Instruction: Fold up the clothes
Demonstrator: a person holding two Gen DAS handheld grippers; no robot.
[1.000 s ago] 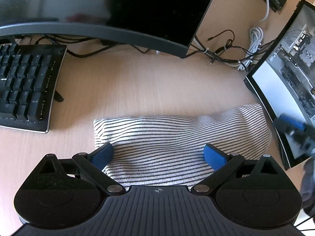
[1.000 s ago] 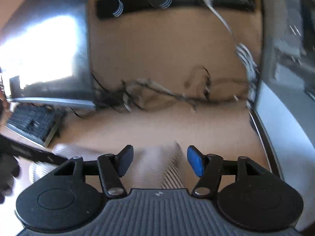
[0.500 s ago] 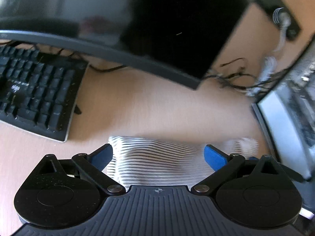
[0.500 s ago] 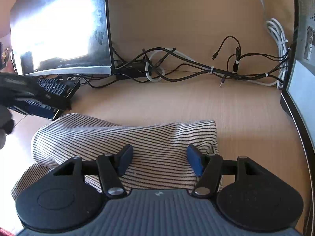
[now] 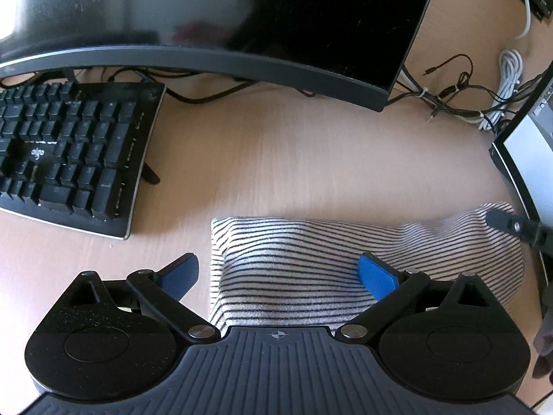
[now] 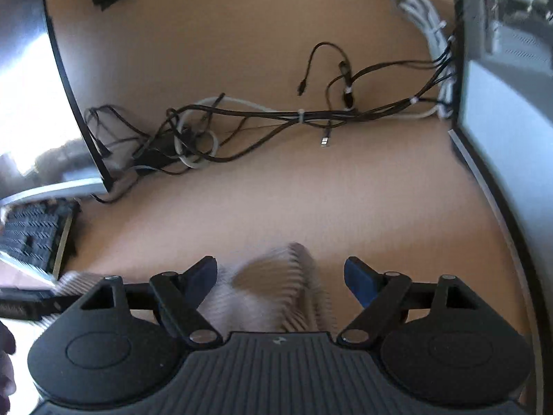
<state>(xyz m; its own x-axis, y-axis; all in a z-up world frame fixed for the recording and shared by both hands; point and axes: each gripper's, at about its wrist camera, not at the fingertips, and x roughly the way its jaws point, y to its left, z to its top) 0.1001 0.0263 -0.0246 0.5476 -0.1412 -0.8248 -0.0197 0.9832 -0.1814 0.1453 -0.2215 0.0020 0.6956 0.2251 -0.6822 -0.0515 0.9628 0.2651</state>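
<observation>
In the left wrist view a folded black-and-white striped garment point(image 5: 331, 259) lies on the light wooden table point(image 5: 293, 159), filling the lower centre and lower right of the frame. The left tongs point(image 5: 278, 275) sit at the bottom of the frame with their blue pads spread wide and released: the left pad point(image 5: 181, 271) is over bare table just beside the garment's left edge, and the right pad point(image 5: 375, 275) is over the striped cloth; whether it touches the cloth cannot be told. At the right edge of that view a dark piece of the other tool point(image 5: 515, 226) lies against the garment's raised right end. A black keyboard point(image 5: 69, 152) occupies the left side, a dark curved monitor point(image 5: 221, 17) spans the top, and a tangle of cables point(image 5: 459, 100) sits in the upper right next to a computer case point(image 5: 528, 159) at the right edge. In the right wrist view the picture is motion-blurred low down: the right tongs point(image 6: 280, 276) are also spread apart and hold nothing, with a blurred hump of the garment point(image 6: 276, 287) showing between the pads at the bottom centre. Beyond it the table point(image 6: 311, 200) is bare up to the cable bundle point(image 6: 276, 117) across the middle, with the monitor's edge point(image 6: 69, 79) at the left, the keyboard point(image 6: 34, 235) in the lower left and the case point(image 6: 501, 103) down the right side.
</observation>
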